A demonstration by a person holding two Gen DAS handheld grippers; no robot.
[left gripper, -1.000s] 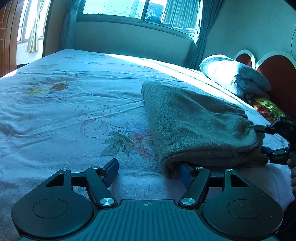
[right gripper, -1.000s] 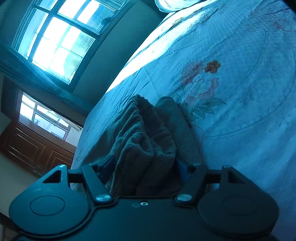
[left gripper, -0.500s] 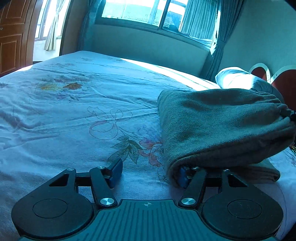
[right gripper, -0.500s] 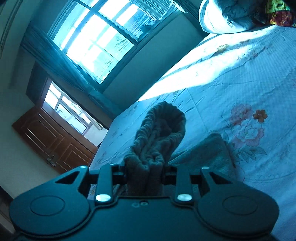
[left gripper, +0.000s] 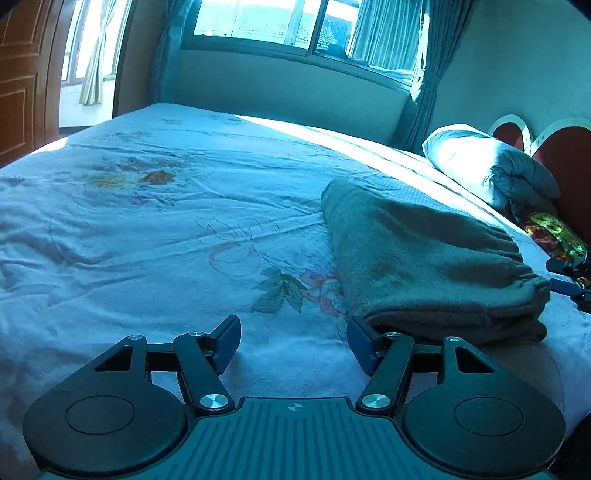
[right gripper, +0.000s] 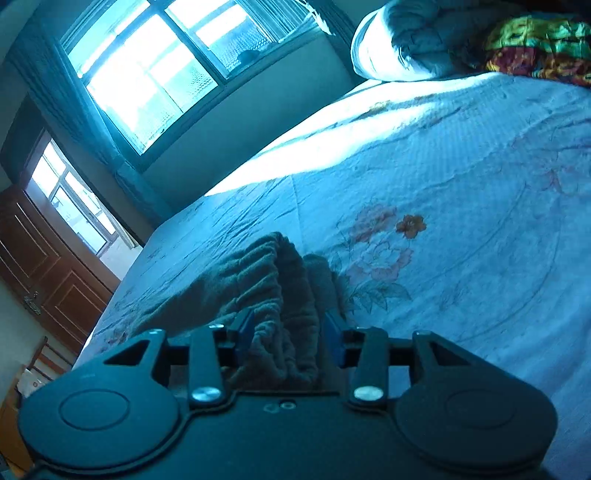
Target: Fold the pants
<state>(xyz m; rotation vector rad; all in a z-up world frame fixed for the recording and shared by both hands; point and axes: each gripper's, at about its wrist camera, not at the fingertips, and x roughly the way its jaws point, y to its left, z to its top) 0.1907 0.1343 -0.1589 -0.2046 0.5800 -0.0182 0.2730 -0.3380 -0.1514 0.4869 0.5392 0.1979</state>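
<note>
The grey-brown pants lie folded in a thick bundle on the floral bedsheet. My left gripper is open and empty, low over the sheet, its right finger just at the bundle's near folded edge. My right gripper is partly open, with the gathered waistband lying between its blue pads; the pads do not press the cloth. It also shows in the left wrist view at the waistband end of the bundle.
A rolled quilt and pillow and a bright patterned cloth lie by the red headboard. A window with curtains is beyond the bed, and a wooden door stands at the left.
My right gripper has lowered the waistband end back onto the bed and opened its jaws from a tight grip. My left gripper has drawn back slightly from under the bundle's edge.
</note>
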